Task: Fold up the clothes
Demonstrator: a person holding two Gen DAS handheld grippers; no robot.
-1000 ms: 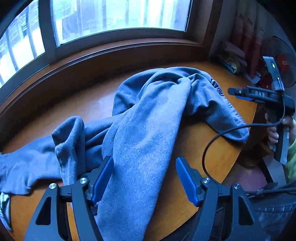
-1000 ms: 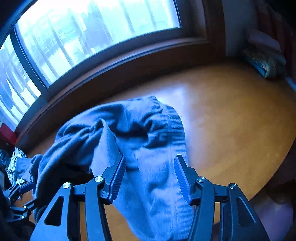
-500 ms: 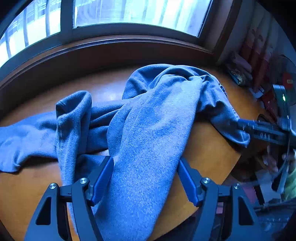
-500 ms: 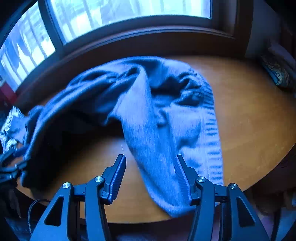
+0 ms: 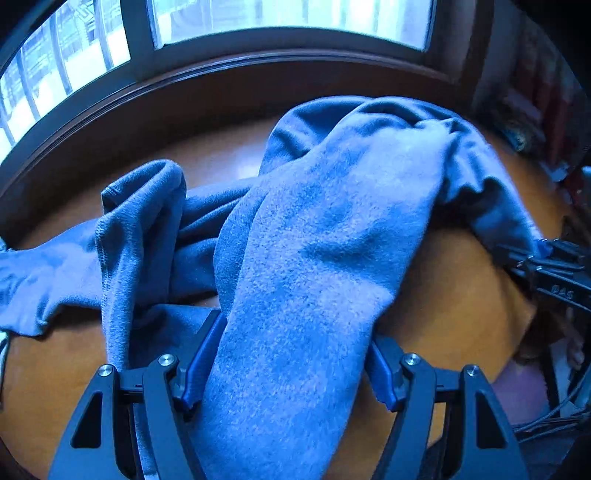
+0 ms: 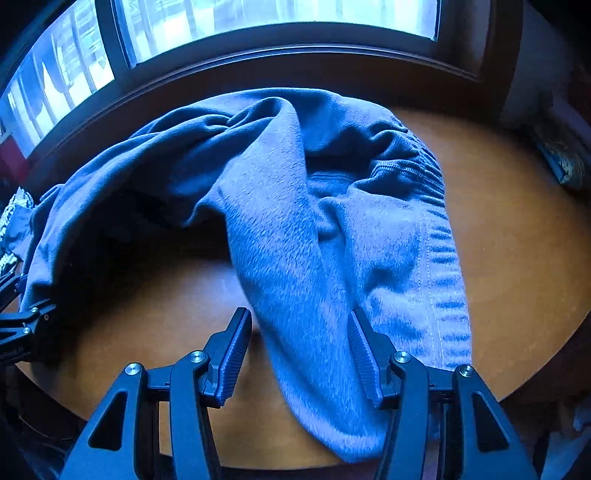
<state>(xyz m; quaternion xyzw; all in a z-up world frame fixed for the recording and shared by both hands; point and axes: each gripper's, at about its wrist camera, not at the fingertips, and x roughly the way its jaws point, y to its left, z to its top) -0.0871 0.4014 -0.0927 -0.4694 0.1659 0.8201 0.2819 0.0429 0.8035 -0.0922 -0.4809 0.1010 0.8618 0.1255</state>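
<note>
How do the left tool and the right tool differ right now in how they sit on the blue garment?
The left tool has blue garment filling the whole gap, hiding the right pad; the right tool has cloth against one pad only, with bare table by the other. Both straddle cloth near the table's front edge.

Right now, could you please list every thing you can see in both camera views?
garment: one, blue fleece, crumpled on the table, hanging over the near edge
table: one, orange-brown wood, under the window
window: one, dark frame, behind the table
patterned object: one, dark, far right of the table; unclear what
left gripper: one, black with blue pads, astride a garment fold
right gripper: one, black, astride the garment's near end
</note>
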